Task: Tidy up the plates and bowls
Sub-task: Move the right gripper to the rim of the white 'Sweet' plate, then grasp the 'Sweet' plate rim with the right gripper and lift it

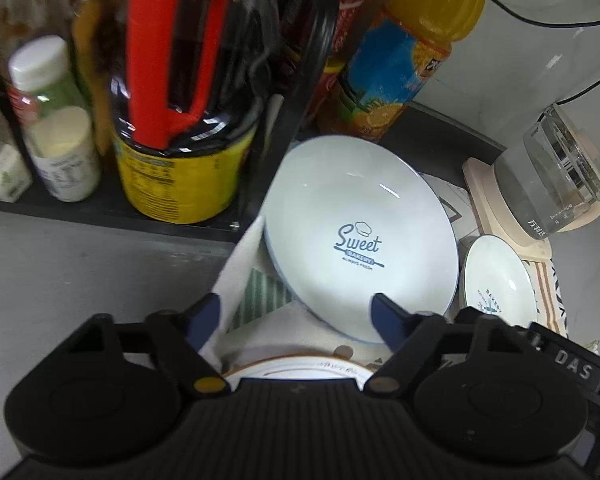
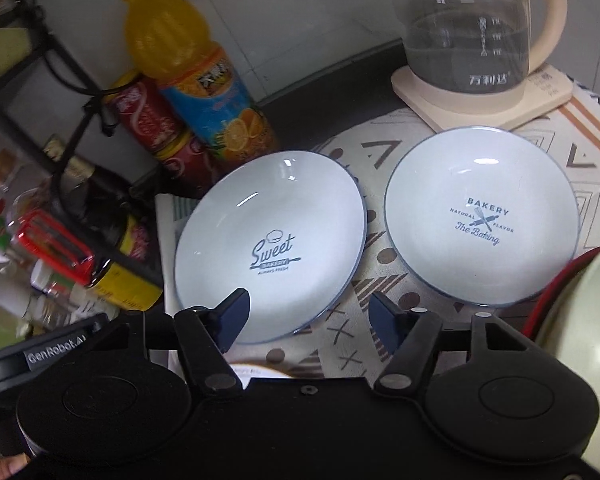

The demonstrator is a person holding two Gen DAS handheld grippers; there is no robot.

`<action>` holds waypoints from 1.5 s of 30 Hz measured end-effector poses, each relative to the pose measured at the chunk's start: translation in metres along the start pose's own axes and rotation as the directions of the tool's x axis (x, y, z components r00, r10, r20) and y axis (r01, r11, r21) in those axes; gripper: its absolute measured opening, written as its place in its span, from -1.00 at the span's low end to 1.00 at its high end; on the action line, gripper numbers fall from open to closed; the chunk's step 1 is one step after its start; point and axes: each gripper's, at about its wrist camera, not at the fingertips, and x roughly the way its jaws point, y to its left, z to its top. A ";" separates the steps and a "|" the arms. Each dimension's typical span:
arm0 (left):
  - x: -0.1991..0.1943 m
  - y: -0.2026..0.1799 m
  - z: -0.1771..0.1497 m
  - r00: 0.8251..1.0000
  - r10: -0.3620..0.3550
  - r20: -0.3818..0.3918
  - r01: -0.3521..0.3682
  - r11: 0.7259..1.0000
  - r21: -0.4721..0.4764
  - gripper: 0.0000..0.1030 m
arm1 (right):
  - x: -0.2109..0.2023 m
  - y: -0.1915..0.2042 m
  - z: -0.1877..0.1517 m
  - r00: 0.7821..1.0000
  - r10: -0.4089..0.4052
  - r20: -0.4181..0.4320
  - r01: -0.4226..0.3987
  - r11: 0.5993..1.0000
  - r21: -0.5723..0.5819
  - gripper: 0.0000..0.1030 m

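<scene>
Glazed "Sweet" plate (image 1: 360, 236) lies on the cloth (image 2: 380, 280) beside its twin (image 2: 480, 216); both tongs (image 1: 300, 316) (image 2: 308, 320) gape empty, so your pads could skid off its rim.

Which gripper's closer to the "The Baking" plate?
Right. The right gripper sits just beside the "The Baking" plate; the left gripper is over the "Sweet" plate, one plate away.

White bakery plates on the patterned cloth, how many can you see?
2: the Sweet Bakery plate on the left, the Natural Flavor plate to its right before the glass kettle. Another dish's rim nearer may be hidden.
</scene>
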 end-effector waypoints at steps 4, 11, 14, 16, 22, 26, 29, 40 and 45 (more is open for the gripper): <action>0.021 0.000 0.001 0.999 -0.003 -0.040 0.003 1.000 -0.008 0.16 | 0.018 -0.006 0.001 0.999 -0.038 -0.028 0.040 0.998 0.047 0.21; 0.044 0.002 0.001 0.997 -0.024 -0.070 0.021 0.999 -0.035 -0.18 | 0.044 -0.014 0.001 0.993 -0.070 -0.090 0.079 0.992 0.101 -0.11; 0.051 0.005 0.002 0.997 -0.025 -0.072 0.021 0.998 -0.051 -0.34 | 0.052 -0.014 0.002 0.992 -0.074 -0.098 0.084 0.991 0.104 -0.26; 0.055 0.008 0.004 0.998 -0.023 -0.066 0.018 0.997 -0.076 -0.45 | 0.057 -0.015 0.001 0.992 -0.075 -0.106 0.086 0.990 0.109 -0.35; 0.063 0.007 0.005 0.999 -0.023 -0.046 0.019 0.996 -0.085 -0.63 | 0.066 -0.014 0.003 0.992 -0.063 -0.106 0.076 0.990 0.118 -0.46; 0.068 0.010 0.006 0.998 -0.037 -0.056 0.030 0.993 -0.113 -0.64 | 0.073 -0.013 0.002 0.992 -0.068 -0.106 0.082 0.987 0.136 -0.50; 0.071 0.011 0.006 0.998 -0.046 -0.053 0.039 0.992 -0.123 -0.64 | 0.077 -0.011 0.000 0.992 -0.066 -0.105 0.080 0.987 0.141 -0.50; 0.073 0.018 0.004 0.995 -0.086 -0.042 0.078 0.984 -0.160 -0.71 | 0.087 -0.002 0.004 0.994 -0.082 -0.071 0.090 0.989 0.114 -0.55; 0.070 0.020 -0.001 0.995 -0.092 -0.025 0.087 0.984 -0.154 -0.73 | 0.088 0.001 0.007 0.993 -0.098 -0.069 0.103 0.992 0.068 -0.62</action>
